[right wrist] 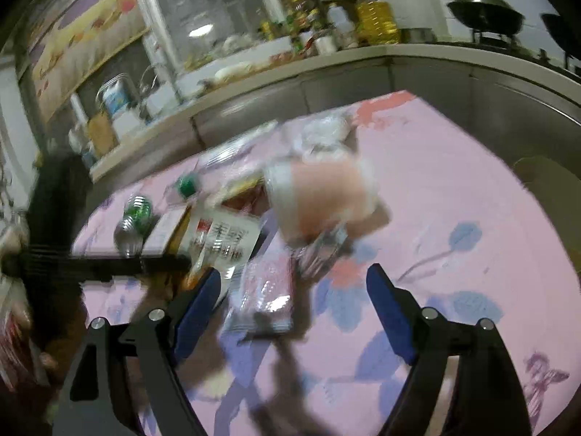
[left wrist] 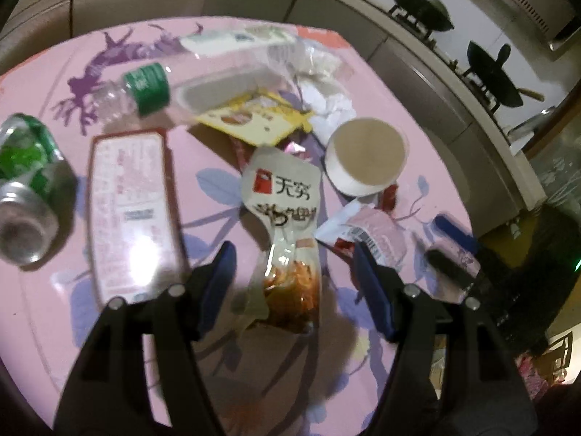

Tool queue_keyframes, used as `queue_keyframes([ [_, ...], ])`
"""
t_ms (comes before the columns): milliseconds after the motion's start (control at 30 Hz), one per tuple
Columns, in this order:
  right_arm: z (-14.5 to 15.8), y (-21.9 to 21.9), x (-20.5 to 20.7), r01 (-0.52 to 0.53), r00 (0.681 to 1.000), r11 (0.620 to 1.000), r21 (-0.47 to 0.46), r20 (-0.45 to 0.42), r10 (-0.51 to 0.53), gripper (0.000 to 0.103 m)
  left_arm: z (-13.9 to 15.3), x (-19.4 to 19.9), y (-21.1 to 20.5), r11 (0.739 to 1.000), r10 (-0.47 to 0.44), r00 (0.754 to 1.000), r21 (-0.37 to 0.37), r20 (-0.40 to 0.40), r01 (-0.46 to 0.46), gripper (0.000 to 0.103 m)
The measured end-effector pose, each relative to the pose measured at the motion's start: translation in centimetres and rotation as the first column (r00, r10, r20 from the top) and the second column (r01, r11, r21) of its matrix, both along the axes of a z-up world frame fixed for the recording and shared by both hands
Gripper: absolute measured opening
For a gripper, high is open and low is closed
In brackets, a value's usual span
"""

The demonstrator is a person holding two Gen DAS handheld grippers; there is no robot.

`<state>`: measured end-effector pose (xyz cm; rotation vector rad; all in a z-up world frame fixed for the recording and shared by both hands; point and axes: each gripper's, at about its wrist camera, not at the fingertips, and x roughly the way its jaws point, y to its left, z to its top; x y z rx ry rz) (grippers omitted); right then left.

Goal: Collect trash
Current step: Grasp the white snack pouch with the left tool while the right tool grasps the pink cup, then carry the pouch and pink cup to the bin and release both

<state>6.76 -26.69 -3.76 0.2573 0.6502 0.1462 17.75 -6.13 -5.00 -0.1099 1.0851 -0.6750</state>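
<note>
Left gripper [left wrist: 294, 276] wide, straddling snack pouch [left wrist: 285, 232] on desk [left wrist: 218, 196]; right gripper [right wrist: 294, 309] wide over pink packet [right wrist: 267, 294]. Next: lower, close.

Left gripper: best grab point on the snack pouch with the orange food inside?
Grip the snack pouch at its pinched waist, just above the bulging filled end. It lies flat, lengthwise between the open left gripper fingers, so come straight down and close across its narrow width.

- The left gripper [left wrist: 292, 250] points forward and down, its blue-padded fingers [left wrist: 218, 283] spread wide.
- The right gripper [right wrist: 294, 279] is likewise angled down, jaws wide apart, gripping nothing.
</note>
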Motion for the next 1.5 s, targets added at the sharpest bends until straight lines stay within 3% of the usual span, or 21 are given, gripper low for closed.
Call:
queue_keyframes([
  [100, 1.1, -1.0, 2.1, 0.026, 1.0, 1.0, -0.002, 0.013, -0.026, 0.08, -0.5, 0.2, -0.4, 1.0, -0.002, 1.0, 0.001, -0.004, 0.002, 0.064],
  [200, 1.3, -0.4, 4.7, -0.013, 1.0, 0.999, -0.039, -0.011, 0.013, 0.08, -0.9, 0.5, -0.7, 1.0, -0.006, 1.0, -0.002, -0.016, 0.006, 0.062],
  [400, 0.9, -0.6, 7.5, -0.051, 0.999, 0.993, -0.103, -0.01, 0.05, 0.088, -1.4, 1.0, -0.8, 1.0, -0.014, 0.999, -0.004, -0.04, 0.014, 0.035],
  [467, 0.4, -0.8, 8.1, -0.056, 0.998, 0.991, -0.123, -0.024, 0.054, 0.09, -1.7, 1.1, -0.9, 1.0, -0.018, 0.999, -0.005, -0.048, 0.017, 0.02],
  [600, -0.7, -1.2, 9.0, -0.09, 0.994, 0.991, -0.096, -0.069, 0.084, 0.089, -1.7, 0.9, -1.1, 1.0, -0.017, 0.999, -0.002, -0.032, 0.017, 0.019],
  [633, -0.8, -1.3, 9.0, -0.101, 0.993, 0.992, -0.077, -0.071, 0.095, 0.08, -1.7, 0.8, -1.2, 1.0, -0.016, 0.999, -0.003, -0.033, 0.016, 0.019],
  [667, -0.8, -1.5, 8.9, -0.101, 0.993, 0.993, -0.059, -0.073, 0.097, 0.08, -1.4, 0.6, -1.1, 1.0, -0.017, 0.999, -0.014, -0.036, 0.016, 0.019],
  [933, 2.6, -4.1, 6.5, -0.059, 0.996, 0.998, 0.012, 0.064, 0.058, 0.079, 3.3, -1.8, 2.0, 0.995, 0.019, 0.998, -0.101, 0.053, -0.013, 0.016],
  [1033, 2.4, -5.9, 6.5, -0.006, 0.998, 1.0, 0.011, 0.061, 0.005, 0.079, 4.8, -1.4, 2.5, 0.994, 0.052, 0.995, -0.104, 0.083, -0.043, 0.016],
  [1100, 1.8, -8.1, 6.6, 0.039, 0.998, 0.997, 0.063, 0.047, -0.042, 0.079, 5.5, -0.8, 1.7, 0.994, 0.046, 0.995, -0.102, 0.085, -0.037, 0.016],
  [1300, 2.4, -15.8, 3.6, 0.214, 0.969, 0.969, 0.12, 0.099, -0.226, 0.079, 7.5, 0.6, -7.9, 0.985, -0.121, 0.988, -0.112, 0.097, 0.131, 0.016],
  [1500, 1.4, -25.9, -0.7, 0.425, 0.894, 0.888, 0.178, 0.07, -0.442, 0.08, 8.1, 1.7, -22.7, 0.932, -0.331, 0.938, -0.118, 0.101, 0.342, 0.016],
])
